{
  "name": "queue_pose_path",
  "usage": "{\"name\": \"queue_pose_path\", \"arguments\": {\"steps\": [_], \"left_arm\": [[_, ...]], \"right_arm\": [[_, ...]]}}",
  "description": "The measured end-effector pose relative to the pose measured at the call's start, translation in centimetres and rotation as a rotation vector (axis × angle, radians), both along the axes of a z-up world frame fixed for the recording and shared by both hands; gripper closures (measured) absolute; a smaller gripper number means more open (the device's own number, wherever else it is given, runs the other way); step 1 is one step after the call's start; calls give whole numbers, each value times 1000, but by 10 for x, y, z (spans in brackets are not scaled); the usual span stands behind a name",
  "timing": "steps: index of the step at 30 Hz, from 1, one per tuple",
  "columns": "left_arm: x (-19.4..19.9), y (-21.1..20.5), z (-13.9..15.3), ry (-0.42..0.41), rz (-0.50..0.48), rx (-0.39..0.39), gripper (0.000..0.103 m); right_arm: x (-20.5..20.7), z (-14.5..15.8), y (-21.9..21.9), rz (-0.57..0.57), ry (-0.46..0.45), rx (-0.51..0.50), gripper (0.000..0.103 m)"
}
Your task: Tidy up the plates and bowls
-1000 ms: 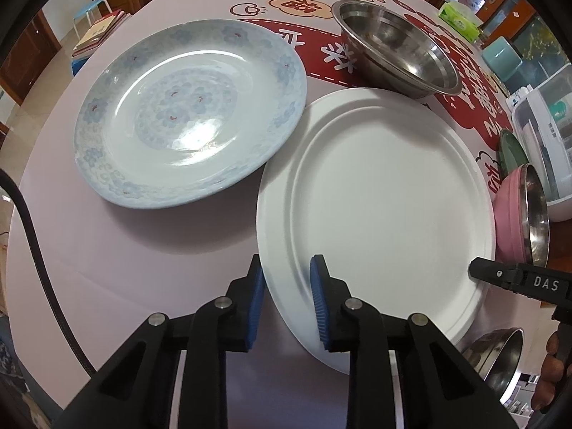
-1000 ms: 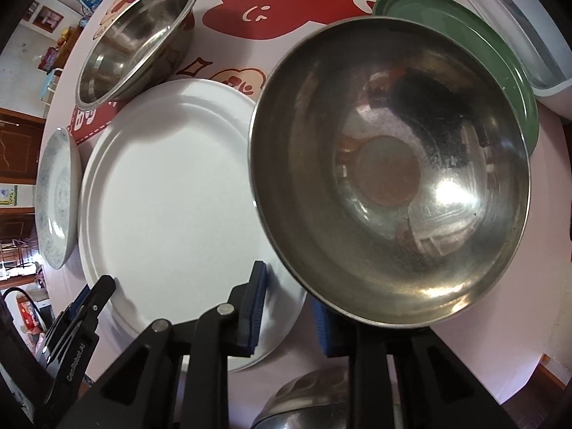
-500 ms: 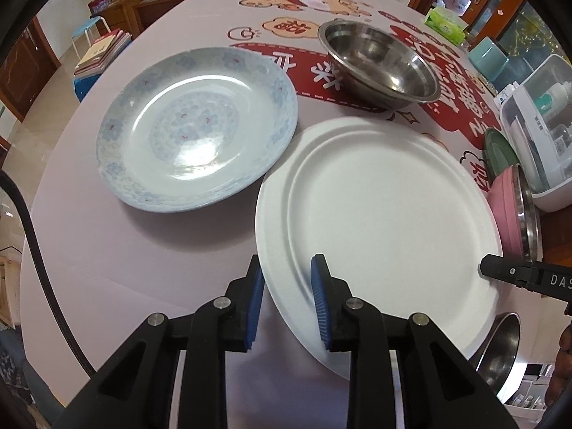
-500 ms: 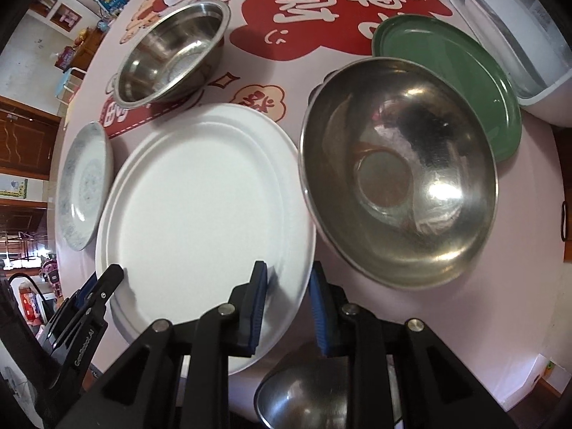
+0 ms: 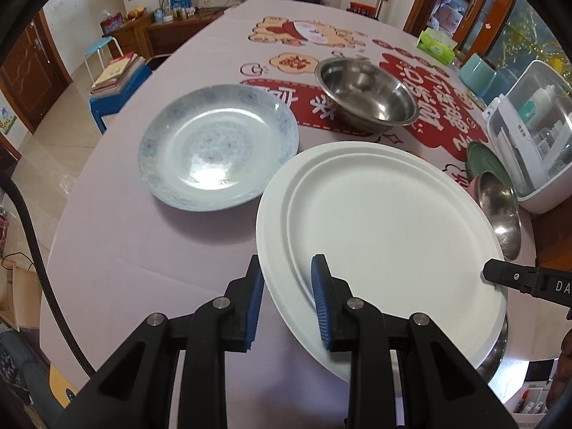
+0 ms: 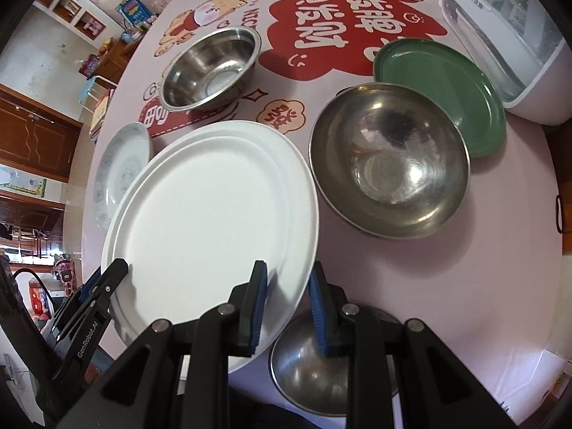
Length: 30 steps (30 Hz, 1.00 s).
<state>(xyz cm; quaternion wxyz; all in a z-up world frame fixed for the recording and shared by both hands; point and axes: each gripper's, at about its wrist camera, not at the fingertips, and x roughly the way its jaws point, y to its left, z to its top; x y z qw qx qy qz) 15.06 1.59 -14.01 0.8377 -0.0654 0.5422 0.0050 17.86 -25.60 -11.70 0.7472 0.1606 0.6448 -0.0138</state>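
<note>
Both hand-held grippers clamp the white oval platter (image 5: 386, 236), lifted off the counter (image 5: 118, 250): left hand-held gripper (image 5: 287, 298) at its 7 o'clock rim, right hand-held gripper (image 6: 287, 300) at its 5 o'clock rim; its long axis runs between them.

In the lower right of the left wrist view, a steel bowl (image 5: 498, 354) is mostly hidden under the white plate (image 5: 386, 236). In the right wrist view the fingers (image 6: 323, 318) cover part of it. The white container (image 6: 507, 35) is cut off by the upper right edge.
</note>
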Motion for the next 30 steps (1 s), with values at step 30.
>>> {"name": "queue_pose_path", "arguments": {"steps": [30], "left_arm": [[-127, 56, 25, -41, 208, 54, 78]], "right_arm": [[-78, 17, 72, 321, -196, 46, 77]]}}
